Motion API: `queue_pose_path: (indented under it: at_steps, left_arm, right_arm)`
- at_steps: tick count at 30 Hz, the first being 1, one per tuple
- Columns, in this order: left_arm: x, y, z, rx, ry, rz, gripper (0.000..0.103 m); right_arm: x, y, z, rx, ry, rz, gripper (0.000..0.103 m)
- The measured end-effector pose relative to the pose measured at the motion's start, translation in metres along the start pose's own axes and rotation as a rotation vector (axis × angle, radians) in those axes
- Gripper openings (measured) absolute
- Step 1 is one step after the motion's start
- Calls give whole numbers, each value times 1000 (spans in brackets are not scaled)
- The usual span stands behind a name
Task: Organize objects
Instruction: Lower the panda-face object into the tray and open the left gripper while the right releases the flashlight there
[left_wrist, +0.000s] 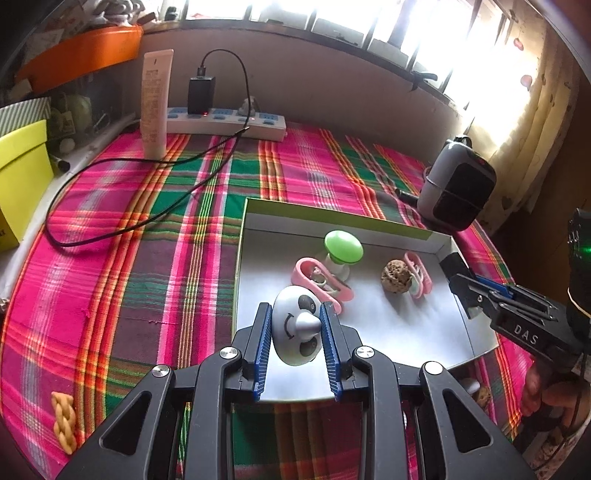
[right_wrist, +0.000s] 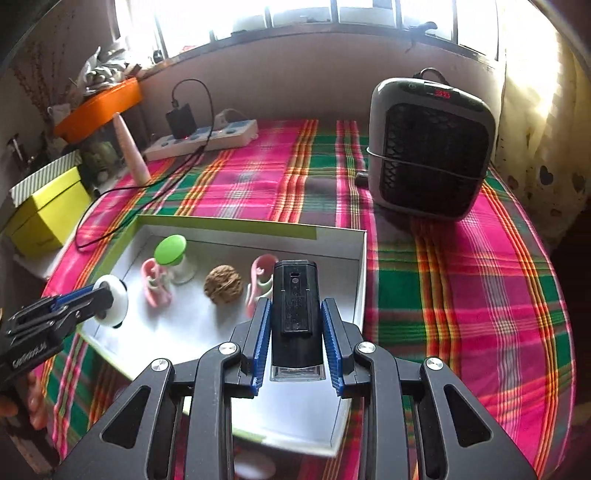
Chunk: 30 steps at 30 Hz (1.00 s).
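A shallow white box (left_wrist: 343, 218) (right_wrist: 360, 280) lies on the plaid cloth. In it stand a green-capped mushroom toy (left_wrist: 343, 246) (right_wrist: 170, 249), two pink clips (left_wrist: 325, 286) (right_wrist: 157, 282) and a walnut (left_wrist: 397, 277) (right_wrist: 223, 284). My left gripper (left_wrist: 295, 315) (right_wrist: 105, 293) is shut on a white panda-face toy (left_wrist: 297, 325) (right_wrist: 112, 301), held over the box's near left part. My right gripper (right_wrist: 295, 310) (left_wrist: 458, 280) is shut on a small black block-shaped device (right_wrist: 295, 306) with a clear end, over the box's right side.
A grey and black fan heater (right_wrist: 430, 147) (left_wrist: 458, 184) stands at the back right. A power strip (left_wrist: 225, 123) with a charger and black cable, and a white tube (left_wrist: 157, 103), are at the back left. Yellow boxes (left_wrist: 18, 177) sit at the left. A twisted biscuit (left_wrist: 63, 421) lies front left.
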<state>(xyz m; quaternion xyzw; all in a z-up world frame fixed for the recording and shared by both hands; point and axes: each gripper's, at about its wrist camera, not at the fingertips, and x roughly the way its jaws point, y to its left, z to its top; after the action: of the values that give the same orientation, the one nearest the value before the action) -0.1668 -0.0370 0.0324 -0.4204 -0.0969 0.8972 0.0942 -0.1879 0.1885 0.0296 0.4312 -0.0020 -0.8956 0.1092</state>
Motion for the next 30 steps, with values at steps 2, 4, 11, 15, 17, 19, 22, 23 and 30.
queue_pose_path:
  at_steps: [2, 4, 11, 15, 17, 19, 22, 23, 30]
  left_arm:
    - [2, 1, 1, -1, 2, 1, 24]
    - [6, 1, 3, 2, 6, 5, 24]
    - [13, -2, 4, 10, 13, 6, 24]
    - [15, -4, 4, 17, 12, 12, 24]
    - [15, -5, 4, 19, 12, 14, 24]
    - [16, -5, 4, 22, 11, 16, 24]
    - [16, -6, 4, 28, 10, 21, 24]
    - [17, -6, 4, 29, 9, 23, 24]
    - [19, -8, 5, 37, 10, 25, 24]
  right_arm:
    - [4, -1, 2, 5, 6, 0, 29]
    - [7, -1, 4, 4, 10, -12, 29]
    - [14, -4, 8, 8, 17, -30, 29]
    - [17, -5, 7, 12, 17, -30, 29]
    - [19, -5, 7, 12, 17, -29, 29]
    - [20, -4, 7, 10, 17, -27, 29]
    - [20, -2, 6, -3, 7, -40, 29]
    - [20, -2, 6, -4, 5, -40, 29]
    - [21, -1, 4, -4, -3, -29, 29]
